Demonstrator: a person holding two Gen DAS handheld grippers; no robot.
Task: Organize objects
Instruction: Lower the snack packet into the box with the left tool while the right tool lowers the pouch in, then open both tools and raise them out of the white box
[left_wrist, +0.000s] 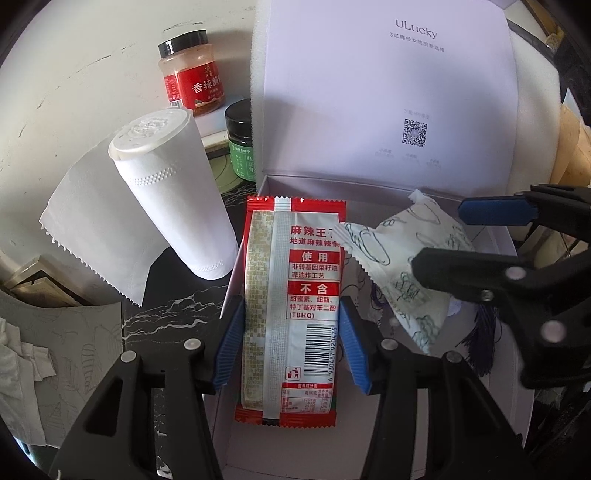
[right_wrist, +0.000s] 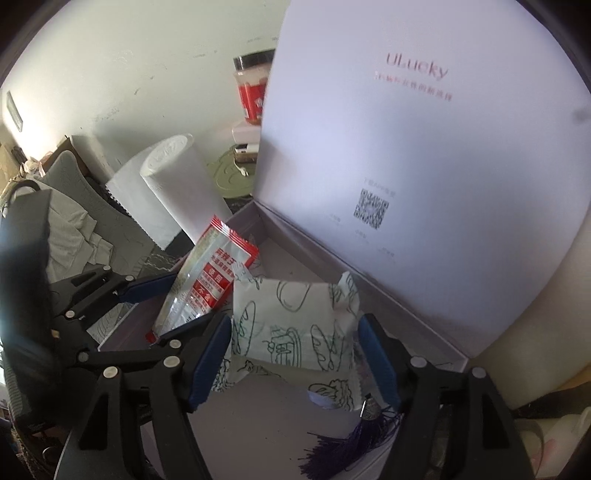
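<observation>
- Snack packet, red and silver, hangs lengthwise between the blue pads of the left gripper, clamped at its two long edges, above the open white box at the box's left side.
- Held upright by the edges, it can likely slide down flat against the box wall.
- Pale green pouch printed with line drawings sits between the pads of the right gripper; the pads press its sides and the wrapper buckles, so the jaws are closed on it. It hangs over the box floor, just beside the snack packet.
- Both items are over the box, which suggests packing is under way, neither yet let go.
- Lid stands upright behind, keeping the opening free.
- Purple tassel already lies inside, under the right gripper.
- Paper roll, a red-labelled jar and a green-labelled jar wait outside on the left.
</observation>
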